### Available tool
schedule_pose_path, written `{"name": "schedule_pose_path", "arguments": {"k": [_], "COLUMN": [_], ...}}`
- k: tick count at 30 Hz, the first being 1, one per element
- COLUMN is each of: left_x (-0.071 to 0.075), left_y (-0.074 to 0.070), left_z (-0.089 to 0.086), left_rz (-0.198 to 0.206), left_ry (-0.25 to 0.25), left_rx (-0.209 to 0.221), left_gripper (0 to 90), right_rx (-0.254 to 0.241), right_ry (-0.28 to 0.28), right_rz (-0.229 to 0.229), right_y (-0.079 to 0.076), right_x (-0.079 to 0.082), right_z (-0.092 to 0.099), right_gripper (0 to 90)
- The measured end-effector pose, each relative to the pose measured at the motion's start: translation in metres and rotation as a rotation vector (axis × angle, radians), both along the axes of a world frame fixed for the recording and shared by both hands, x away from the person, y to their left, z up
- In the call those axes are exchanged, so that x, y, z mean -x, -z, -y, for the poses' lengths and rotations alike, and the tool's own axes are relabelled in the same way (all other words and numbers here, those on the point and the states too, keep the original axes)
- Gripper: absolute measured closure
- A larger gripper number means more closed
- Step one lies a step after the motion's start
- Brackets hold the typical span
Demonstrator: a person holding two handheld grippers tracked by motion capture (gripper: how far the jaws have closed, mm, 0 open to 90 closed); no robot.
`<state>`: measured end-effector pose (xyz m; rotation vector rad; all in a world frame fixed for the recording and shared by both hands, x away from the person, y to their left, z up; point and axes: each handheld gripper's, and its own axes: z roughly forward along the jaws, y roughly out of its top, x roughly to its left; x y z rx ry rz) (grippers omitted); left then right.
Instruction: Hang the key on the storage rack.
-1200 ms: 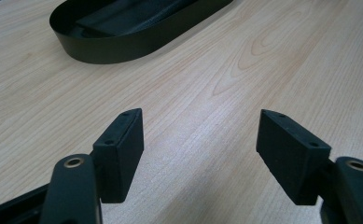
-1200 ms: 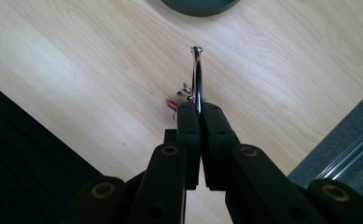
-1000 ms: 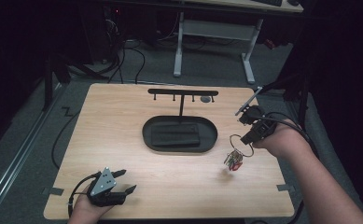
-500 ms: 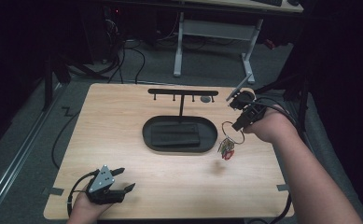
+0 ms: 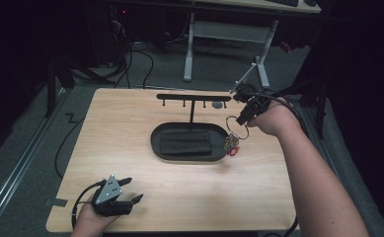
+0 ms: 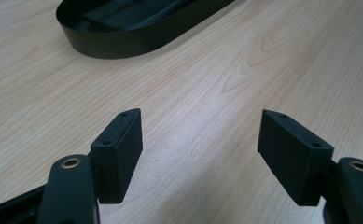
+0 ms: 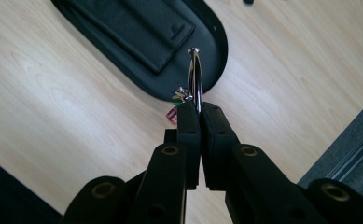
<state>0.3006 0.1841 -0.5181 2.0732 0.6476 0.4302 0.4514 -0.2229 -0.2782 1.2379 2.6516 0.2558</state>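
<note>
My right gripper [image 5: 242, 117] is shut on a metal key ring [image 5: 237, 128] with several coloured keys [image 5: 231, 145] dangling from it, held in the air just right of the black oval tray [image 5: 158, 147]. In the right gripper view the key ring [image 7: 195, 77] stands edge-on between the closed jaws of my right gripper [image 7: 197, 108], above the oval tray's [image 7: 218, 56] rim. A black T-shaped hook rack [image 5: 193, 97] rises behind the tray. My left gripper [image 5: 129, 189] rests near the table's front left corner, open; in the left gripper view my left gripper [image 6: 200, 135] holds nothing.
A flat black pad [image 5: 185, 143] lies inside the tray. The wooden table [image 5: 130, 123] ends close to my left hand at the front. A small dark round object [image 5: 218, 104] sits by the rack. Desk legs [image 5: 188, 49] and cables stand on the floor beyond.
My right gripper has carried the key ring up the picture and leftward, from over the bare table toward the tray's right end and the rack. The left gripper has stayed put.
</note>
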Motion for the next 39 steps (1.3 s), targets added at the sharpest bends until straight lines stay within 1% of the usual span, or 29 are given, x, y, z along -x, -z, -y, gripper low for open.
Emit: {"name": "schedule_pose_path", "arguments": {"k": [2,3,4,7,9,10,11,12,14,15,17,18,19,20,22,23,24,25,28,33,35,39], "left_x": [-0.001,-0.001,-0.001,-0.001,-0.001,-0.001,-0.001,-0.001,-0.001,-0.001,-0.001,-0.001,-0.001,0.0,0.0,0.001,0.001,0.001,0.001,0.002,0.001,0.001], "left_y": [0.001,0.001,0.001,0.001,0.001,0.001,0.001,0.001,0.001,0.001,0.001,0.001,0.001,0.001,0.001,0.001,0.001,0.001,0.002,0.002,0.002,0.002], "left_z": [-0.002,-0.002,-0.002,-0.003,-0.004,-0.003,-0.003,-0.003,-0.003,-0.003,-0.003,-0.004,-0.004,-0.005,-0.007,-0.008,-0.008,-0.008,-0.008,-0.007,-0.007,-0.006], "left_rz": [-0.007,-0.008,-0.007,-0.006,-0.005,-0.004,-0.004,-0.005,-0.004,-0.005,-0.005,-0.005,-0.005,-0.004,-0.005,-0.007,-0.008,-0.008,-0.011,-0.008,-0.01,-0.012], "left_ry": [-0.005,-0.006,-0.008,-0.01,-0.011,-0.011,-0.011,-0.01,-0.009,-0.008,-0.007,-0.009,-0.009,-0.011,-0.016,-0.016,-0.016,-0.02,-0.018,-0.017,-0.013,-0.006], "left_rx": [0.007,0.008,0.01,0.008,0.006,0.003,0.003,0.004,0.003,0.001,-0.002,0.0,0.0,0.001,0.004,0.003,0.004,0.007,0.002,0.001,-0.002,-0.006], "left_gripper": [31.5,31.5,31.6,31.7,31.7,31.7,31.6,31.6,31.7,31.7,31.7,31.7,31.7,31.7,31.8,31.7,31.8,31.8,31.8,31.9,31.9,31.9], "right_rx": [-0.016,-0.013,-0.016,-0.011,-0.009,-0.005,-0.005,-0.005,-0.006,-0.004,-0.007,-0.006,-0.01,-0.011,-0.009,-0.01,-0.019,-0.026,-0.019,-0.022,-0.024,-0.018], "right_ry": [0.008,-0.014,0.009,-0.007,-0.002,-0.011,-0.011,-0.008,0.001,-0.007,0.003,-0.003,0.001,0.018,0.011,0.022,0.02,0.029,0.045,0.064,0.068,0.067], "right_rz": [-0.005,0.003,-0.005,0.002,0.002,0.006,0.006,0.003,0.001,0.003,0.0,0.001,-0.001,-0.008,-0.002,-0.004,0.006,0.007,0.01,0.006,0.014,0.008], "right_y": [0.001,0.002,0.002,0.004,0.004,0.005,0.005,0.007,0.007,0.009,0.012,0.012,0.013,0.014,0.017,0.018,0.019,0.02,0.023,0.024,0.025,0.029], "right_x": [-0.005,-0.009,-0.01,-0.02,-0.024,-0.027,-0.027,-0.032,-0.033,-0.036,-0.042,-0.044,-0.047,-0.049,-0.055,-0.056,-0.059,-0.061,-0.066,-0.07,-0.071,-0.072], "right_z": [-0.004,-0.005,-0.007,-0.011,-0.014,-0.014,-0.014,-0.016,-0.017,-0.018,-0.02,-0.02,-0.02,-0.02,-0.019,-0.018,-0.017,-0.016,-0.013,-0.007,-0.006,-0.004], "right_gripper": [87.6,87.6,87.6,87.6,87.6,87.6,87.6,87.6,87.6,87.6,87.6,87.6,87.6,87.6,87.6,87.6,87.5,87.5,87.5,87.5,87.4,87.3]}}
